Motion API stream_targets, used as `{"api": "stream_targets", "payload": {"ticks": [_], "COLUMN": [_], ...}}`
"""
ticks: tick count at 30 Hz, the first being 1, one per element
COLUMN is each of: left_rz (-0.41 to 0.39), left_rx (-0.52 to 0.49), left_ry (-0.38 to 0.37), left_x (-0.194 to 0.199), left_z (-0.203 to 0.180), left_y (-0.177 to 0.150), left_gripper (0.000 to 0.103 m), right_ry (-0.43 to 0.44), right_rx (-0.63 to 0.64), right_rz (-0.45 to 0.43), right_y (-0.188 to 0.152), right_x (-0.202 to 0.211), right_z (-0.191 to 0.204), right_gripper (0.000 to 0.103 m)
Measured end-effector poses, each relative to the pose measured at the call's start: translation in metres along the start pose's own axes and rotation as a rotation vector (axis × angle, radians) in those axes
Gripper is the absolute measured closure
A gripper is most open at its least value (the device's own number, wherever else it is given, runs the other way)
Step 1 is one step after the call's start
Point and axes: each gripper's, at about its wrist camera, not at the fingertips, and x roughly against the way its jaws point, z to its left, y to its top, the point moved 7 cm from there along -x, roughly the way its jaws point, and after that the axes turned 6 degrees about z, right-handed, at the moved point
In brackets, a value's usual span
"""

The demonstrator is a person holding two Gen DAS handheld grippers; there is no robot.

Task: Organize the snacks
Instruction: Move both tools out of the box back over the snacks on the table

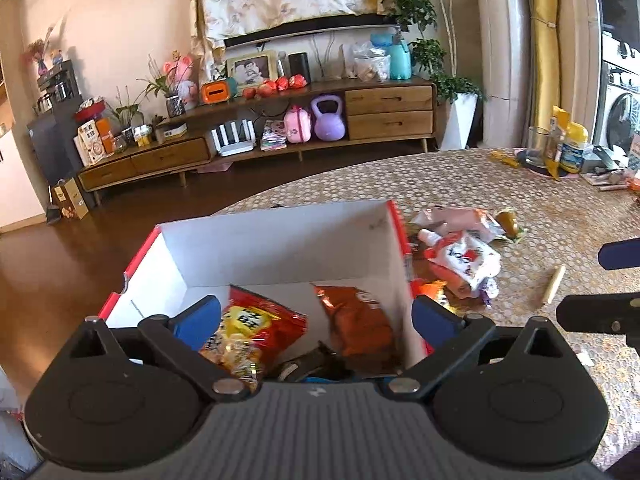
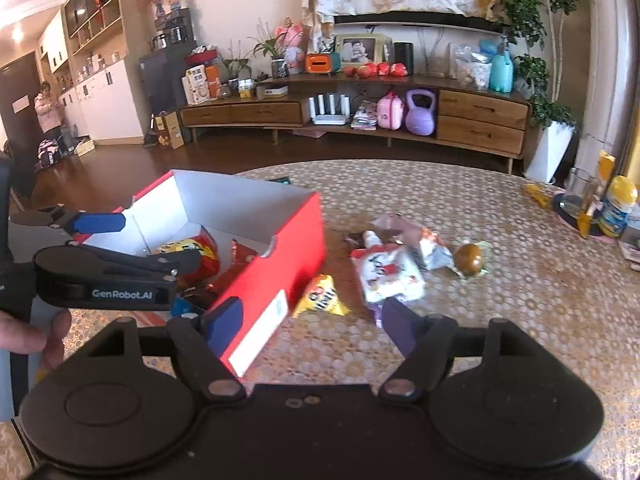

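A red box with a white inside (image 1: pixel 280 248) (image 2: pixel 280 264) stands on the patterned table. In it lie a red-yellow chip bag (image 1: pixel 252 328) (image 2: pixel 192 252) and an orange bag (image 1: pixel 360 320). My left gripper (image 1: pixel 316 316) (image 2: pixel 152 240) is open and empty above the box. My right gripper (image 2: pixel 316 320) is open and empty above the table, beside the box's right wall, near a small yellow packet (image 2: pixel 322 298). More snacks lie right of the box: a white-red pouch (image 1: pixel 468 256) (image 2: pixel 390 276), a crumpled wrapper (image 2: pixel 424 240) and a brown wrapped sweet (image 1: pixel 508 222) (image 2: pixel 469 259).
A thin beige stick (image 1: pixel 554 284) lies on the table (image 1: pixel 520 184). A glass (image 2: pixel 580 194), a yellow-capped bottle (image 2: pixel 618 206) and clutter stand at the far right. Beyond the table's far edge are wood floor and a low cabinet (image 2: pixel 360 112).
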Motion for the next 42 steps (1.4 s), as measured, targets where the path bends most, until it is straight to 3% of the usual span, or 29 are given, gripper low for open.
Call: {"api": "stream_targets", "payload": {"ticks": [25,42], "left_rz": [0.011,0.055], "left_rx": [-0.066,-0.205], "left_ry": [-0.129,-0.265], "left_x": [0.023,-0.009], "left_z": [-0.109,-0.19], "left_y": [-0.015,-0.039], "left_gripper": [0.0,0.0], "right_ry": [-0.13,-0.165], "right_rx": [-0.101,-0.156], "right_rz": [-0.021,0.044], "right_y": [-0.046,-0.07], "right_x": [0.042,0.02], "right_z": [-0.094,-0.144], "right_gripper": [0.015,0.013]}}
